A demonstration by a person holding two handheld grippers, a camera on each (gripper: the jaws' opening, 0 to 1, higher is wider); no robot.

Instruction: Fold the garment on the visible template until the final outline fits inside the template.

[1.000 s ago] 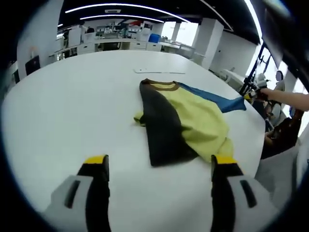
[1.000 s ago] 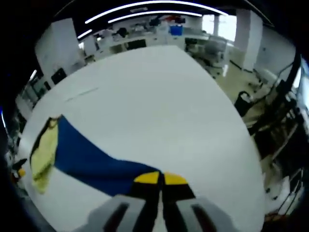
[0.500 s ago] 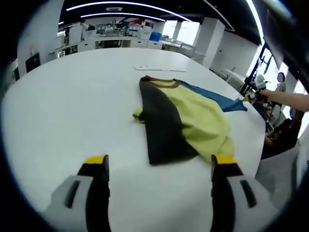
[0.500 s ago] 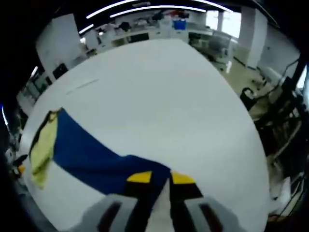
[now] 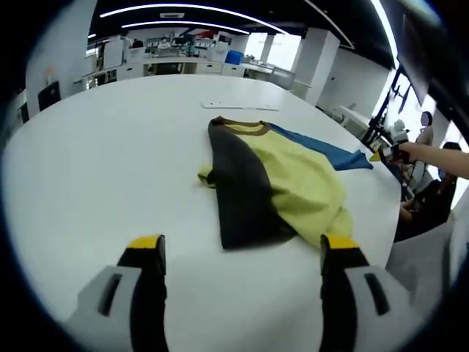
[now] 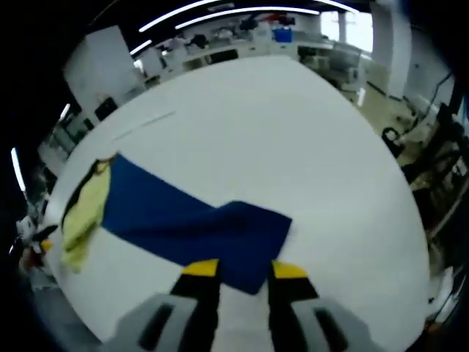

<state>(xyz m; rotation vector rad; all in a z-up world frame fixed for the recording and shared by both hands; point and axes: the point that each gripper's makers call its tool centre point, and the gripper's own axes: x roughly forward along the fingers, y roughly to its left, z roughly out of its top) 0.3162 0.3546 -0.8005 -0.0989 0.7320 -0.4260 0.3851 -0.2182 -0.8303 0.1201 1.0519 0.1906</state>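
Note:
The garment (image 5: 275, 183) lies on the white table (image 5: 102, 161), with a dark panel on its left, yellow cloth in the middle and a blue sleeve (image 5: 326, 150) stretched out to the right. My left gripper (image 5: 242, 246) hovers wide open short of the garment's near edge, holding nothing. In the right gripper view the blue sleeve (image 6: 190, 220) lies flat, its corner reaching between the parted jaws of my right gripper (image 6: 245, 269), which is open. The yellow part (image 6: 79, 216) shows at the left. A thin template line (image 5: 242, 107) (image 6: 143, 123) lies beyond the garment.
A hand holds the right gripper (image 5: 388, 150) at the table's right edge in the left gripper view. Desks and shelves (image 5: 183, 62) stand far behind. Chairs and equipment (image 6: 432, 161) sit past the table's curved edge.
My right gripper has gone from shut on the blue sleeve to open, and the sleeve now lies spread on the table. The left gripper has stayed put and open.

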